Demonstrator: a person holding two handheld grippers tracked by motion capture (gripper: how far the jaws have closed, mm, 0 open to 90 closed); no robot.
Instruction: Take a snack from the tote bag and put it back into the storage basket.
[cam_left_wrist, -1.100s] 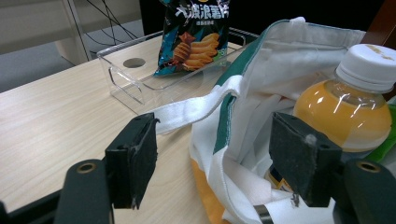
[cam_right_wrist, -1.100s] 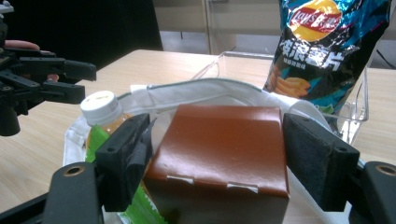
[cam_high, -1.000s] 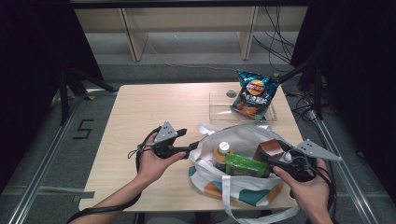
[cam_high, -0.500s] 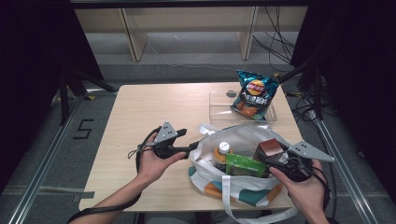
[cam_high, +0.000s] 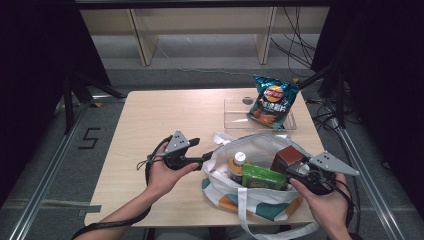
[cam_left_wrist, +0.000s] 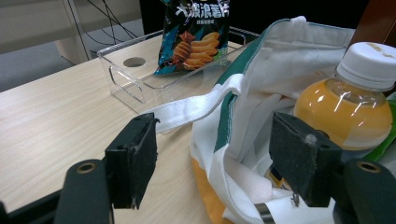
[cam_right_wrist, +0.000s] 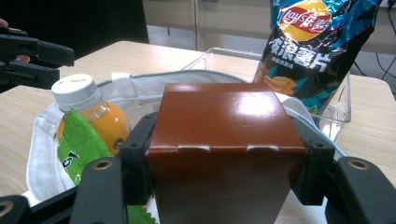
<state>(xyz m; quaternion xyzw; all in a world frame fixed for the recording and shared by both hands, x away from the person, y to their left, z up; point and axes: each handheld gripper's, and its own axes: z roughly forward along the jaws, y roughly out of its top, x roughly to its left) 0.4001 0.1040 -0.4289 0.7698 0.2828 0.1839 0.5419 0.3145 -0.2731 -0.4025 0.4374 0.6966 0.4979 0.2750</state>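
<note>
Now we note the right claw (cam_right_wrist: 219, 186) with its jaws around the brown box (cam_right_wrist: 224, 140); they have just been closing, and both pads press the box's sides, so it is clamped. The box sits upright at the right side of the white tote bag (cam_high: 260, 200), at the worktop's (cam_high: 170, 120) near edge. Inside the bag, beside the box, we see an orange drink bottle (cam_right_wrist: 93, 116) and a green packet (cam_right_wrist: 79, 149). The left claw (cam_left_wrist: 215, 163) stands apart, its jaws straddling the bag's rim without pinching it. Behind the bag, a chip bag (cam_high: 272, 102) leans upright in a clear tray (cam_high: 235, 107).
</note>
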